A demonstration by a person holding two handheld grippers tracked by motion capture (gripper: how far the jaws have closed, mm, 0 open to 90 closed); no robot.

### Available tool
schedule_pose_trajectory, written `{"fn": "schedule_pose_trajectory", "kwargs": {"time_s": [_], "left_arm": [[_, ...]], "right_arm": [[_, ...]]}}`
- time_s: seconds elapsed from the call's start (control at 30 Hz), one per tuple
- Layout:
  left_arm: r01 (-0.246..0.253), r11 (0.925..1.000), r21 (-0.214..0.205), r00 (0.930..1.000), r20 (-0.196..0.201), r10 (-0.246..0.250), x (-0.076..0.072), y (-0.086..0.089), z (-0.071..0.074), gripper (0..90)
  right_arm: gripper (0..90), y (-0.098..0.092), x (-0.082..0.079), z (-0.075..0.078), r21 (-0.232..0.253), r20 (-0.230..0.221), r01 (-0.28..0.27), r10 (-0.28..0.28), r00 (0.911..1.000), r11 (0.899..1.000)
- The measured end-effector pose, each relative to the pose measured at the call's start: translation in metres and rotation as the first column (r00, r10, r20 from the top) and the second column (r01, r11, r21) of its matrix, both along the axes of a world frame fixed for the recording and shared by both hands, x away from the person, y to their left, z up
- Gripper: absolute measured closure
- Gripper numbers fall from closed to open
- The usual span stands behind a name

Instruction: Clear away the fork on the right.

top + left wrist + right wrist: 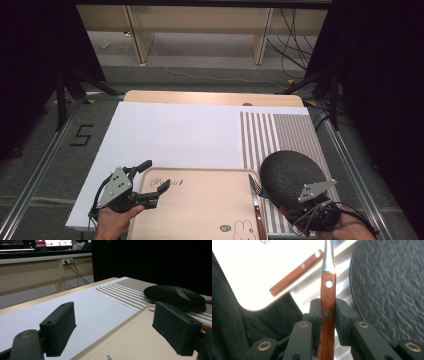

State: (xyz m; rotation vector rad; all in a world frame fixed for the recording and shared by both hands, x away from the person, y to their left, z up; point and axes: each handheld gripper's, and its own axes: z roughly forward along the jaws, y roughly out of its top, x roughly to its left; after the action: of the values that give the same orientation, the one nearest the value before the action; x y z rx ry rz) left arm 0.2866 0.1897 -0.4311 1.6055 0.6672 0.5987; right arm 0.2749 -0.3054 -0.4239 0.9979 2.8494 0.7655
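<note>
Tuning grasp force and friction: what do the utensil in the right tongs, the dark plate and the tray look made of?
Utensil handle: reddish-brown wood, smooth, with pale and dark rivets; the part ahead is shiny metal.
Plate: black, matte, pebbled surface; probably glazed ceramic or melamine, unclear.
Tray: beige, smooth, satin, printed graphics; likely plastic or fibre composite.

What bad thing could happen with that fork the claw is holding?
The right claw pinches the fork by its thin wooden handle, so it might twist or slip out. Its prongs reach over the black plate and could scrape it. A knife lies on the tray edge close by and could get knocked off.
</note>
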Motion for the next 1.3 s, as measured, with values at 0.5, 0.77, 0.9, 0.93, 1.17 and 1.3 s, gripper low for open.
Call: {"fn": "schedule_pose_trajectory", "kwargs": {"time_s": [0.5, 0.77, 0.9, 0.93, 1.17, 1.3], "left_arm": [[-0.004, 1.0, -0.005, 1.0, 0.001, 0.004, 0.0, 0.0, 0.0, 17.5], [-0.003, 1.0, -0.004, 1.0, 0.001, 0.003, 0.0, 0.0, 0.0, 17.5], [-0.004, 1.0, -0.003, 1.0, 0.002, 0.004, 0.0, 0.0, 0.0, 17.5], [-0.004, 1.0, -0.003, 1.0, 0.002, 0.004, -0.001, 0.0, 0.0, 17.5], [-0.004, 1.0, -0.004, 1.0, 0.003, 0.004, 0.0, 0.0, 0.0, 17.5], [-0.004, 1.0, -0.003, 1.0, 0.003, 0.004, -0.001, 0.001, 0.001, 17.5]], "right_arm": [[77.1, 0.027, 0.012, 0.004, 0.063, 0.017, 0.009, -0.01, 0.9998, 0.998], [77.2, 0.046, 0.016, 0.005, 0.092, 0.023, -0.028, 0.026, 0.9994, 0.995], [77.2, 0.054, 0.017, 0.005, 0.09, 0.022, -0.046, 0.044, 0.9988, 0.995], [77.1, 0.056, 0.017, 0.005, 0.087, 0.026, -0.051, 0.049, 0.9985, 0.995], [77.1, 0.069, 0.017, 0.003, 0.089, 0.023, -0.068, 0.066, 0.9975, 0.994], [77.1, 0.077, 0.016, 0.001, 0.086, 0.02, -0.085, 0.084, 0.9963, 0.993]]}}
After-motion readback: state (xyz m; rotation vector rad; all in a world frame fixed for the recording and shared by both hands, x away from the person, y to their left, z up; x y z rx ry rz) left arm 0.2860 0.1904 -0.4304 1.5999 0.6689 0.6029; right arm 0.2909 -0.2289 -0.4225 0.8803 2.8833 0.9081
